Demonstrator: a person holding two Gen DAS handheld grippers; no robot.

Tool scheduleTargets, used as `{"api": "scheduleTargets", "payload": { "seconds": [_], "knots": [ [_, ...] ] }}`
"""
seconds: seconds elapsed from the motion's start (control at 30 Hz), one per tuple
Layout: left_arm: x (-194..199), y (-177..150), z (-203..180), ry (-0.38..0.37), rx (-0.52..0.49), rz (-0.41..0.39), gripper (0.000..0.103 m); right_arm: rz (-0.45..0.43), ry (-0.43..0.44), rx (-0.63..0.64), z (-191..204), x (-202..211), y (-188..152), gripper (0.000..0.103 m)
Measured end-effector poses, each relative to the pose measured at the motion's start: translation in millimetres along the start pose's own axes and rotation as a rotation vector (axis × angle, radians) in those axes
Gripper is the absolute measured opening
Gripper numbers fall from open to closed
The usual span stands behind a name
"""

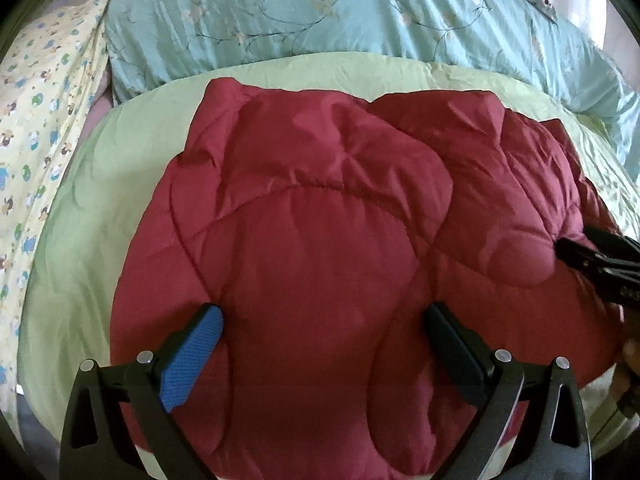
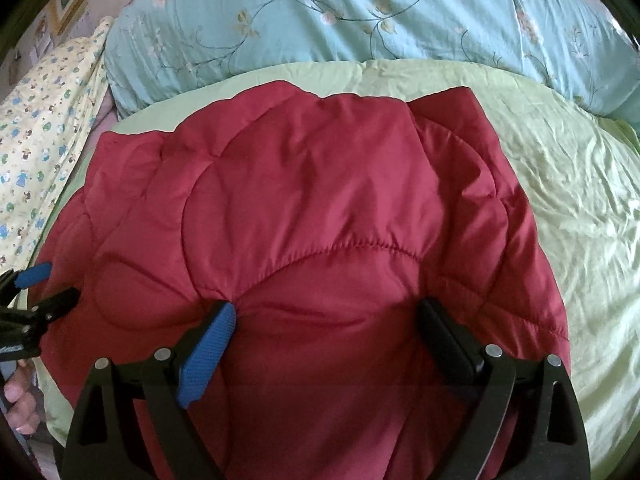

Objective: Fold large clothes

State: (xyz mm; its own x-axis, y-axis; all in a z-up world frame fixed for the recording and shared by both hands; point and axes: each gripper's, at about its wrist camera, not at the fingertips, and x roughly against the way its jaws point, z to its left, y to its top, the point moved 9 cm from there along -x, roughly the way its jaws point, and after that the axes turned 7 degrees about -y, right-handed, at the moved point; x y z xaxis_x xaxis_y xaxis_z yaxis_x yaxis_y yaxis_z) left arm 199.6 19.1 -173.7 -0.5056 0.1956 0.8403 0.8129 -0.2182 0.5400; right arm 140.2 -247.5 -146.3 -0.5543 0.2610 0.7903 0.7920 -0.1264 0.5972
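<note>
1. We see a dark red quilted jacket [image 1: 320, 208] lying on a pale green sheet [image 1: 120, 140] that covers a bed. It looks partly folded: a padded layer lies doubled over the body, and a stitched curved seam runs across the middle.

2. Beyond the jacket, a light blue floral duvet [image 1: 320, 12] is bunched along the far side of the bed. A yellow cloth with small cartoon prints [image 1: 44, 92] lies at the left.

3. Our left gripper [image 1: 324, 320] hangs over the near part of the jacket. Its jaws are spread wide, one faced with a blue pad and the other black, and red fabric fills the gap between them. They pinch nothing.

4. Our right gripper [image 2: 326, 314] sits over the jacket's right half. Its jaws are also spread apart and hold nothing.

5. In the right wrist view, part of the hand [image 2: 20, 400] gripping the left tool shows at the lower left edge.

6. We judge that we are between folds, with both tools free and the jacket at rest.

7. The next move probably calls for lowering both sets of jaws onto the near hem, closing on it, and carrying that edge toward the far side. The padding is puffy and slippery, so a shallow pinch could slide off.
</note>
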Motion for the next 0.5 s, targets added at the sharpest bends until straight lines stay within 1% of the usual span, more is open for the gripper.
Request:
{"api": "scheduleTargets", "payload": {
  "seconds": [0.17,0.33,0.4,0.5],
  "knots": [
    [-15,-4,2,0.005,0.004,0.031,0.103,0.004,-0.013,0.007,2,5,2,0.094],
    [-17,-3,4,-0.005,0.001,0.031,0.103,-0.054,-0.033,0.017,9,42,-2,0.092],
    [-18,-3,3,-0.001,0.003,0.029,0.103,-0.015,-0.052,0.032,8,34,-13,0.093],
    [-20,-4,2,0.012,-0.007,0.019,0.103,-0.016,-0.023,0.013,3,17,-22,0.096]
  ]
}}
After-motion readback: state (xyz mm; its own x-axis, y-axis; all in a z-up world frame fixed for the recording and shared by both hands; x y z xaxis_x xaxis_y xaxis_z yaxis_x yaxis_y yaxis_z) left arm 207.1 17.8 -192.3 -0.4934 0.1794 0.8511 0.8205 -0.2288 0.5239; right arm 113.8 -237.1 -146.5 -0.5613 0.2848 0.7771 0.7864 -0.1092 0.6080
